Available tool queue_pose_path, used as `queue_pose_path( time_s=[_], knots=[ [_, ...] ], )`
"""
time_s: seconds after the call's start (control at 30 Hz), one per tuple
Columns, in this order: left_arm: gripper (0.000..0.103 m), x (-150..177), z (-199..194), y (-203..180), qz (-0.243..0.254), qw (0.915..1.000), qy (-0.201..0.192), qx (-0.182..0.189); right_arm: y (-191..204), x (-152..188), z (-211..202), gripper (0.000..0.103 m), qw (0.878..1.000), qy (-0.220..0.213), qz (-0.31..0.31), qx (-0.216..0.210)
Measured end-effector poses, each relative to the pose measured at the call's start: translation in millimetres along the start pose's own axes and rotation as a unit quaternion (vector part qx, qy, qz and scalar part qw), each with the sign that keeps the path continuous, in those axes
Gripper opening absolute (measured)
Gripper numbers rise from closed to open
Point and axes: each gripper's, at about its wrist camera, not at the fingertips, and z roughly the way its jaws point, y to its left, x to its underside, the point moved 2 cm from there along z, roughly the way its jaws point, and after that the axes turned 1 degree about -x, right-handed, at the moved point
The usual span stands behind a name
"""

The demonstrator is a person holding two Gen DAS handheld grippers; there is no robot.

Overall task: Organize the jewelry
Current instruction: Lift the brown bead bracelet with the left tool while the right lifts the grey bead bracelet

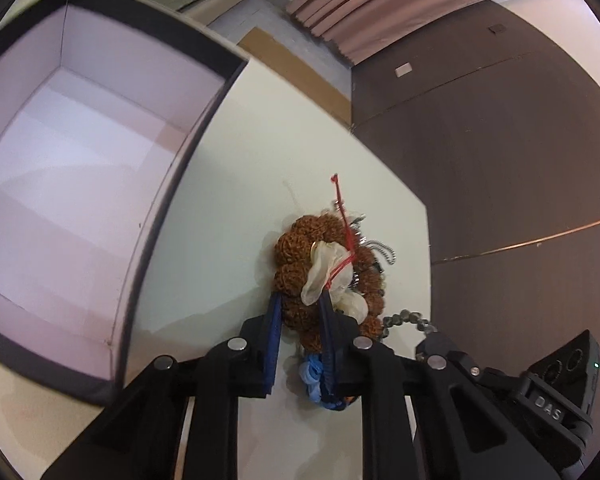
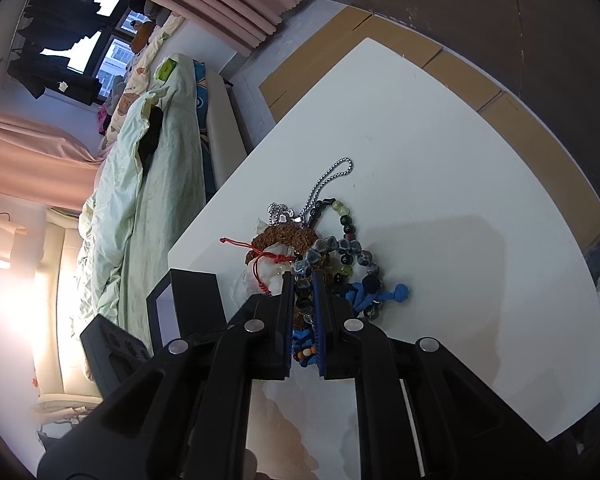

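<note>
A tangled pile of jewelry lies on the white table (image 2: 440, 200). In the left wrist view my left gripper (image 1: 302, 306) is shut on the brown rudraksha bead bracelet (image 1: 300, 240), which has a red cord (image 1: 342, 216) and white plastic (image 1: 324, 272) on it. An open empty box (image 1: 80, 184) with black rim stands to its left. In the right wrist view my right gripper (image 2: 302, 280) is shut on the grey bead bracelet (image 2: 324, 252). A silver chain (image 2: 324, 184), green-black beads (image 2: 346, 220) and blue pieces (image 2: 376, 294) lie around it.
The other gripper's body (image 1: 556, 384) shows at the lower right of the left wrist view, and the box corner (image 2: 192, 300) at the left of the right wrist view. A bed with a pale green duvet (image 2: 140, 184) lies beyond the table edge. Dark floor (image 1: 520, 160) lies to the right.
</note>
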Motion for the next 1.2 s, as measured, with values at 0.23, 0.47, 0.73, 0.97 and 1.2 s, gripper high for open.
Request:
queue_pose_path(
  time_s=[0.23, 0.47, 0.73, 0.97, 1.2],
  knots=[
    [0.016, -5, -34, -22, 0.045, 0.9980, -0.035, 0.028, 4, 0, -6, 0.010, 1.000, -0.015, -0.005, -0.010],
    [0.016, -15, -65, -33, 0.065, 0.9943, -0.065, 0.054, 14, 0, -11, 0.010, 0.999, -0.028, -0.013, -0.036],
    [0.015, -26, -109, -36, 0.077, 0.9883, -0.101, 0.084, 39, 2, -23, 0.010, 0.994, -0.055, -0.040, -0.086],
    [0.015, -37, -155, -35, 0.091, 0.9806, -0.145, 0.095, 69, 5, -29, 0.010, 0.985, -0.073, -0.059, -0.146],
    [0.016, -44, -188, -17, 0.086, 0.9765, -0.177, 0.086, 106, 16, -17, 0.010, 0.974, -0.058, -0.081, -0.203]
  ],
)
